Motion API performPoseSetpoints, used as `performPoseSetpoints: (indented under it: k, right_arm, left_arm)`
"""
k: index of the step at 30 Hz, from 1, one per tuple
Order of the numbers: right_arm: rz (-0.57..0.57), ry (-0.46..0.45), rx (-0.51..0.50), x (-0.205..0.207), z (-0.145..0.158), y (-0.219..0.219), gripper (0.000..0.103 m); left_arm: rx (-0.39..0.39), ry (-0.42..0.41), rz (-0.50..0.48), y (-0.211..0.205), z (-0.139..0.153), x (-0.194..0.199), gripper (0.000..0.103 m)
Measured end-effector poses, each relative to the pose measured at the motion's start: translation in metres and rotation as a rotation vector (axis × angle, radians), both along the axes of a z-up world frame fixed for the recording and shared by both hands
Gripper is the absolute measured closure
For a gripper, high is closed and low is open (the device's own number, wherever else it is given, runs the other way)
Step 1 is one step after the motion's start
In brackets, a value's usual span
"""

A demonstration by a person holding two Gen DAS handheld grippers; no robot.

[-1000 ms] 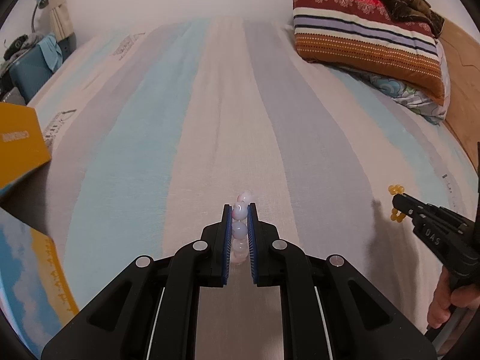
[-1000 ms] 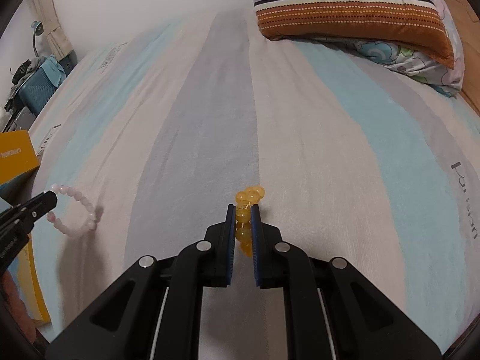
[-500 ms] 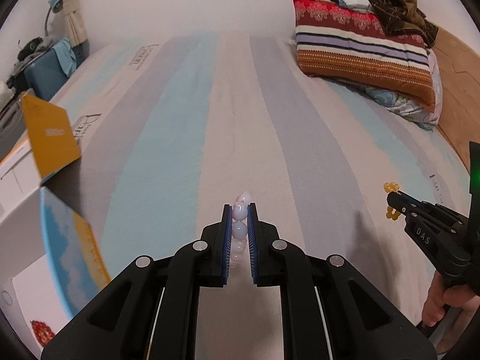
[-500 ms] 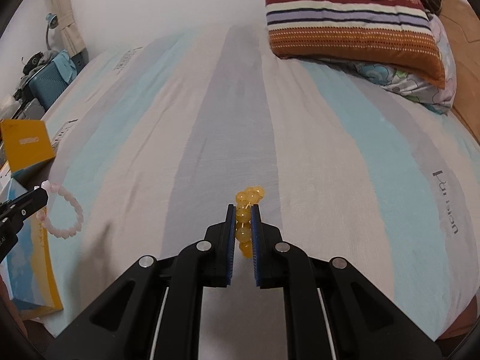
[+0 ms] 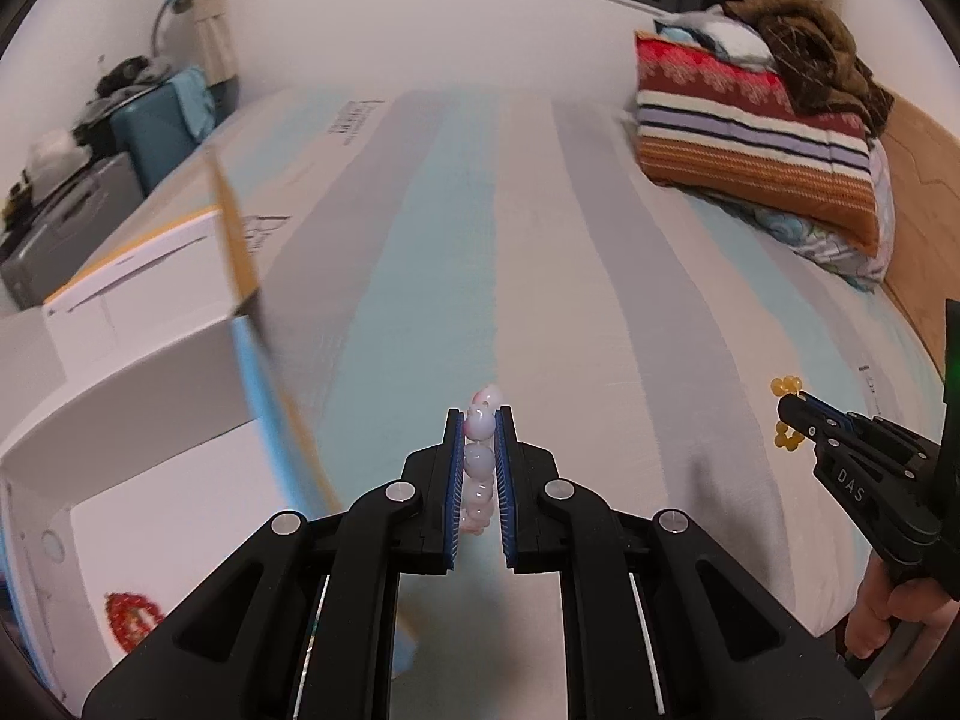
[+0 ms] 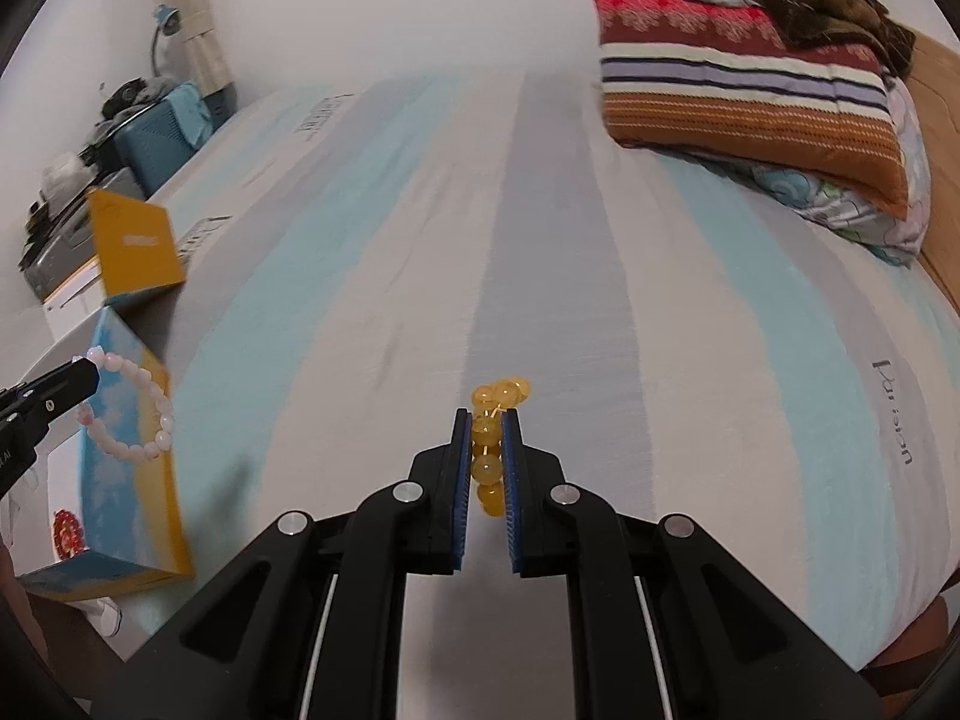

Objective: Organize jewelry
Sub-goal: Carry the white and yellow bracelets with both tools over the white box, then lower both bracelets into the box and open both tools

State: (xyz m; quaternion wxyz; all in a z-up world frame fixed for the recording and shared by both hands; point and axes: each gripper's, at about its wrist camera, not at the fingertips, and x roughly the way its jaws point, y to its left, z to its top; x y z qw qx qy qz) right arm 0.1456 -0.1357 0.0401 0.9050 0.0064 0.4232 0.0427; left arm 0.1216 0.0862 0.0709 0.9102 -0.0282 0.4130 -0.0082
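My left gripper (image 5: 479, 420) is shut on a pink bead bracelet (image 5: 478, 459), held above the striped bed. From the right wrist view the bracelet (image 6: 157, 414) hangs from the left gripper (image 6: 84, 375) over an open box (image 6: 129, 480) at the bed's left edge. My right gripper (image 6: 486, 420) is shut on a yellow bead bracelet (image 6: 487, 468); it also shows in the left wrist view (image 5: 787, 414), with the gripper (image 5: 792, 411) at the right. The box (image 5: 150, 390) has white inner walls and a red item (image 5: 133, 621) inside.
The striped bedsheet (image 6: 540, 240) fills both views. A striped pillow (image 6: 744, 90) with clothes piled on it lies at the far right. The box's yellow lid flap (image 6: 135, 246) stands up. A blue suitcase (image 6: 162, 132) and clutter stand beyond the bed at left.
Both grippers have risen and pulled back with their bracelets. The left gripper has moved left, so the open box now sits close on its left.
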Motion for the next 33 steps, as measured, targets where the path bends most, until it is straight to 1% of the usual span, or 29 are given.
performPoseSetpoints:
  k: [7, 10, 15, 20, 26, 31, 33]
  right_arm:
    - [0.079, -0.033, -0.003, -0.017, 0.021, 0.057, 0.094]
    - [0.126, -0.048, -0.002, -0.026, 0.031, 0.092, 0.094]
    - [0.205, -0.06, -0.001, -0.038, 0.037, 0.149, 0.094]
    - [0.289, -0.064, 0.006, -0.051, 0.037, 0.203, 0.094]
    - [0.392, -0.06, 0.014, -0.064, 0.032, 0.261, 0.094]
    - [0.45, -0.034, -0.002, -0.069, 0.015, 0.299, 0.094]
    - [0.467, -0.006, -0.011, -0.067, 0.004, 0.312, 0.094]
  left_arm:
    - [-0.018, -0.039, 0.085, 0.06, 0.019, -0.04, 0.094]
    - [-0.014, -0.045, 0.126, 0.088, 0.025, -0.056, 0.094]
    - [-0.001, -0.046, 0.207, 0.139, 0.03, -0.083, 0.094]
    - [0.004, -0.033, 0.278, 0.182, 0.026, -0.103, 0.094]
    - [0.003, -0.001, 0.355, 0.229, 0.013, -0.12, 0.094]
    - [-0.002, 0.032, 0.387, 0.251, -0.003, -0.129, 0.093]
    - [-0.004, 0.055, 0.396, 0.256, -0.013, -0.128, 0.093]
